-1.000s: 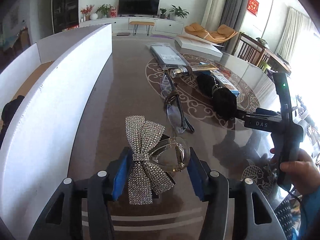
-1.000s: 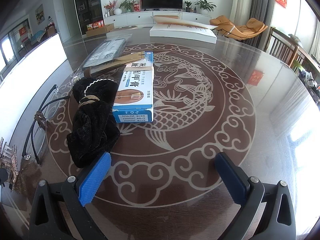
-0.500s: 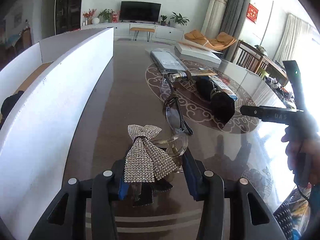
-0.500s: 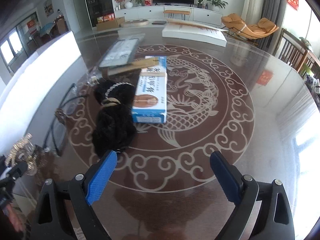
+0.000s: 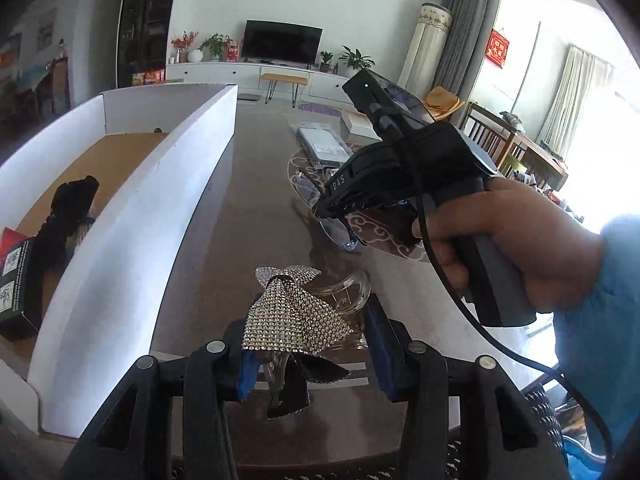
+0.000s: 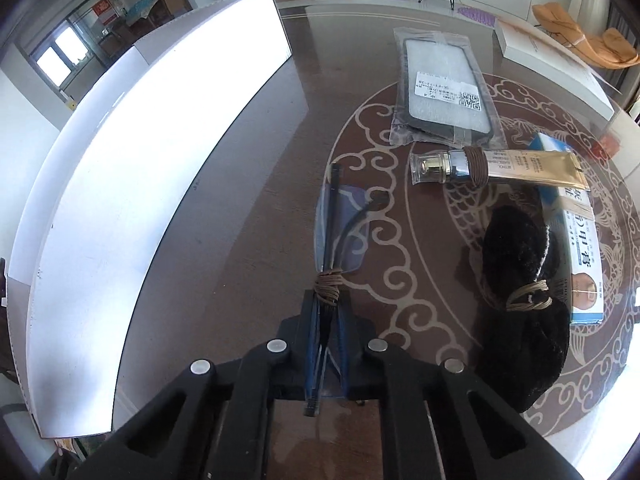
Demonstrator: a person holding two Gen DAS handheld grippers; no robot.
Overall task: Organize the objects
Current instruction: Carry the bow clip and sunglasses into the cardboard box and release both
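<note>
The white box wall (image 6: 132, 184) borders bare tabletop (image 6: 256, 208). The right gripper (image 6: 326, 344), wide earlier, has just closed, clamping glasses (image 6: 340, 236); the left gripper (image 5: 308, 356) grips the hair clip (image 5: 296, 316).

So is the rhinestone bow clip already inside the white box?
No, the bow clip sits clamped in the left gripper above the table, beside the white box.

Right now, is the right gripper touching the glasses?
Touching. The right wrist view shows the right gripper shut on the folded glasses, pads pressing both sides.

Television (image 5: 283, 45) on far white cabinet (image 5: 256, 76); potted plants (image 5: 354, 60) beside it; orange lounge chair (image 6: 588, 36); grey curtains (image 5: 460, 36).
</note>
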